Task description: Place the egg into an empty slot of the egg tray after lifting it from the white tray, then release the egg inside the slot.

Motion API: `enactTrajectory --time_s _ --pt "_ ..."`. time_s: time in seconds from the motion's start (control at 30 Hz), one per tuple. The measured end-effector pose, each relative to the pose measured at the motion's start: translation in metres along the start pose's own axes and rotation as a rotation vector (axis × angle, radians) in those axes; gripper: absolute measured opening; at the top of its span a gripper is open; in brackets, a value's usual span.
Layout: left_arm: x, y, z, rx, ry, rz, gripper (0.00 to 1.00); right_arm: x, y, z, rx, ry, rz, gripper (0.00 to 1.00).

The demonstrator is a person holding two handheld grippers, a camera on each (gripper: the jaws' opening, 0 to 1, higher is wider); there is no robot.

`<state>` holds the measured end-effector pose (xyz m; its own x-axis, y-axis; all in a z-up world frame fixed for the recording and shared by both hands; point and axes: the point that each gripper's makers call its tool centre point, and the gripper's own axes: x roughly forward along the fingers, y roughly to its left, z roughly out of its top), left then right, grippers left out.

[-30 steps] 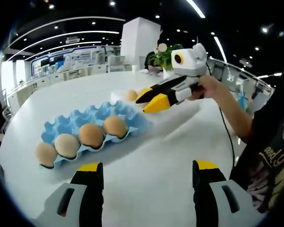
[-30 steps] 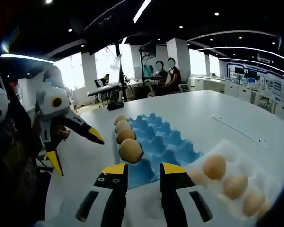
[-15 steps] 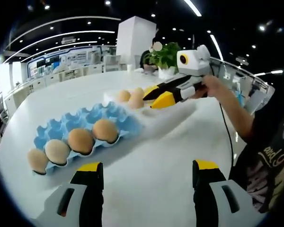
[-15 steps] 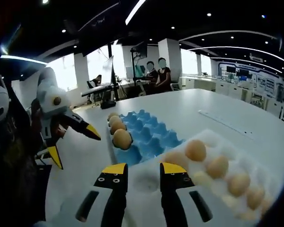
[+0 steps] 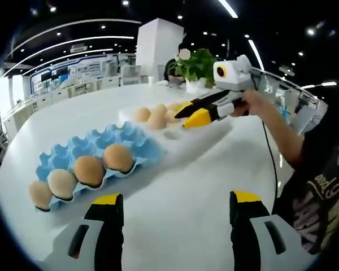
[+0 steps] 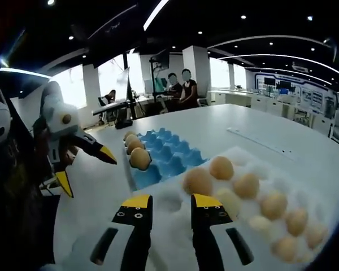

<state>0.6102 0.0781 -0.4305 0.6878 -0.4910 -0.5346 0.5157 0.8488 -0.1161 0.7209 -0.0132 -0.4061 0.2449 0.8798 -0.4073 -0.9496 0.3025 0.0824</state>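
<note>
The blue egg tray lies at left with a row of brown eggs along its near side. Beyond it is the white tray with several eggs. A hand holds my right gripper low over that tray, its yellow tips slightly apart beside the eggs. In the right gripper view, my right gripper is open and holds nothing, hovering above the white tray just short of the nearest egg. My left gripper stands wide open over the bare table.
The white round table stretches around both trays. The blue egg tray has several free slots behind its eggs. My left gripper hangs open at the left of the right gripper view. Two people sit far back. A potted plant stands beyond the trays.
My right gripper has moved from the blue tray's edge over the white tray, closer to its eggs. The left gripper has stayed open and drifted only slightly.
</note>
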Motion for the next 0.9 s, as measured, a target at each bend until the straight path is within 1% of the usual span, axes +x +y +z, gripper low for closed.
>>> enactTrajectory --time_s 0.17,0.47,0.7,0.9 --pt "0.002 -0.004 0.001 0.009 0.003 -0.007 0.78 -0.005 -0.001 -0.004 0.005 0.0 -0.009 0.28" --pt "0.005 -0.006 0.0 0.012 0.009 -0.012 0.78 -0.013 -0.008 -0.01 0.015 0.001 -0.03 0.28" --pt "0.012 -0.011 0.0 0.012 0.011 -0.03 0.78 -0.021 -0.014 -0.015 0.021 0.005 -0.051 0.28" --pt "0.013 -0.013 0.004 0.02 0.008 -0.037 0.77 -0.029 -0.018 -0.02 0.03 0.009 -0.073 0.28"
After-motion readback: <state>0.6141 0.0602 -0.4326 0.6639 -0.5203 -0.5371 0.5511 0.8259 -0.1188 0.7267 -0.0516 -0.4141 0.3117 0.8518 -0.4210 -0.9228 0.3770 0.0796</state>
